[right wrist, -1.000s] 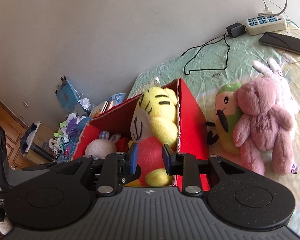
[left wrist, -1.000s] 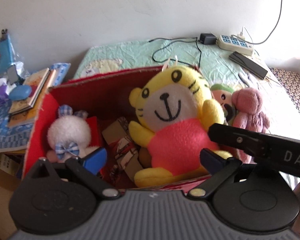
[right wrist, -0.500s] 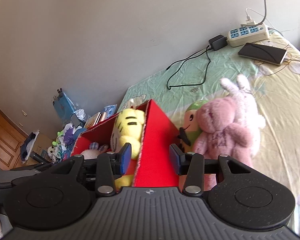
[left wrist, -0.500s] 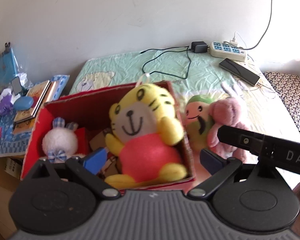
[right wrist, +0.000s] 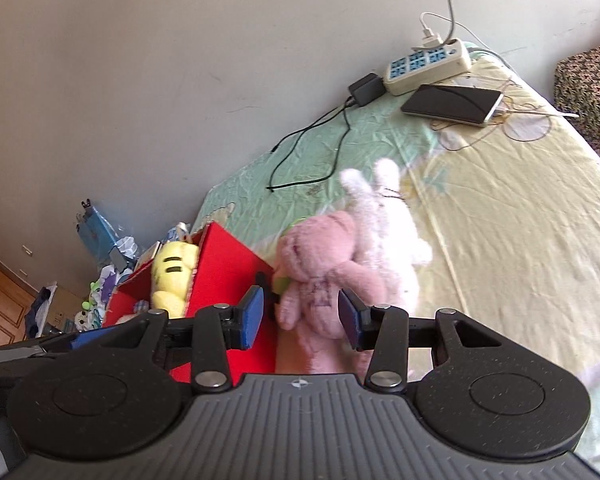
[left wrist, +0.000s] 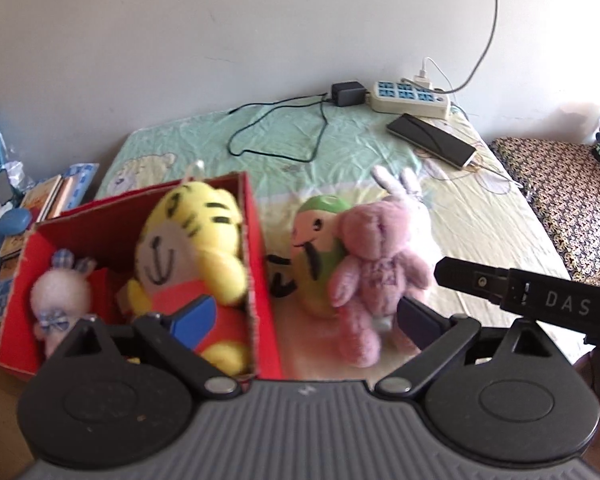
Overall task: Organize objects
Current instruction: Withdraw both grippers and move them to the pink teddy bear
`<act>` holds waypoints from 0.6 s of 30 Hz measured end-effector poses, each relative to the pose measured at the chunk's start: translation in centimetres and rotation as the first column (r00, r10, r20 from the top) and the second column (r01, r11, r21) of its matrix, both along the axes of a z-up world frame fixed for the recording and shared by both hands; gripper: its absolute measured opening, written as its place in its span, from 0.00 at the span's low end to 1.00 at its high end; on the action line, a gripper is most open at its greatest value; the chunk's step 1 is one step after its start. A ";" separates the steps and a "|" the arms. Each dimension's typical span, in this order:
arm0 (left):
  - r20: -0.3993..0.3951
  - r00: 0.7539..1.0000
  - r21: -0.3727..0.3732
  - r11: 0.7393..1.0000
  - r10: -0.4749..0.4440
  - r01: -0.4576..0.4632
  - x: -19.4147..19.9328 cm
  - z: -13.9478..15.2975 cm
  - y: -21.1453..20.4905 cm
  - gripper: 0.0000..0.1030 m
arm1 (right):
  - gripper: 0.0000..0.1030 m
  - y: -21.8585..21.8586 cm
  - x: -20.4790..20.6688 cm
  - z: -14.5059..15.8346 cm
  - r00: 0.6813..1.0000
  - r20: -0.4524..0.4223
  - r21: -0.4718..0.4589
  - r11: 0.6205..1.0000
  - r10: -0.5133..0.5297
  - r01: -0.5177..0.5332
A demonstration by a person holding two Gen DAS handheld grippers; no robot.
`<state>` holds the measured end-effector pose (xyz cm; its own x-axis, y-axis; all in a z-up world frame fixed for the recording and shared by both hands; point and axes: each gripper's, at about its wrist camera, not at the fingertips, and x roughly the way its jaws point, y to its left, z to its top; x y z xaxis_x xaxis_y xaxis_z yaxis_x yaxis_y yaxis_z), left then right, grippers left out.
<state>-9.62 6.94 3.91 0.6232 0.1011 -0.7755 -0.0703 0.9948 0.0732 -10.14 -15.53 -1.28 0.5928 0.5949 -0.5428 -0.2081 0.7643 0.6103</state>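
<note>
Right gripper (right wrist: 302, 316) shifted from red box (right wrist: 224, 276) to pink bear (right wrist: 324, 280), fingers spread wider; left gripper (left wrist: 306, 316) fingers spread.

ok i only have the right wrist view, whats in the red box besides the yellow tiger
observer: A small white bunny plush with a checked blue bow sits in the left corner of the red box, beside the yellow tiger.
operator: and whats the green bit next to the box
observer: A yellow-green plush with a drawn face, standing between the box and the pink bear.
operator: is the other gripper holding anything
observer: No, the left gripper is open and empty.
</note>
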 end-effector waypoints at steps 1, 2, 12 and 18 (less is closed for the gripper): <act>0.000 1.000 -0.001 1.000 -0.006 0.006 0.1 -0.2 -0.4 0.95 | 0.44 -0.4 0.1 -0.2 1.000 -0.005 -0.003 1.000 -0.002 0.002; -0.001 1.000 -0.003 1.000 -0.011 0.011 0.3 -0.4 -0.9 0.94 | 0.44 -0.8 0.2 -0.4 1.000 -0.009 -0.005 1.000 -0.003 0.003; -0.075 0.996 -0.066 0.997 -0.039 0.034 2.9 -4.8 -3.3 0.95 | 0.43 -3.8 1.6 -2.7 0.998 -0.069 -0.002 1.000 0.000 0.000; -0.120 0.992 -0.081 0.996 -0.048 0.039 4.3 -7.0 -4.0 0.97 | 0.43 -4.1 2.7 -3.9 0.994 -0.104 0.018 0.999 0.030 -0.028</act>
<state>-5.28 2.92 -3.07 0.5265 0.0124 -0.8501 -0.0224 0.9997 0.0007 -7.43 -19.64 -5.17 0.5159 0.6204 -0.5907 -0.1642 0.7484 0.6426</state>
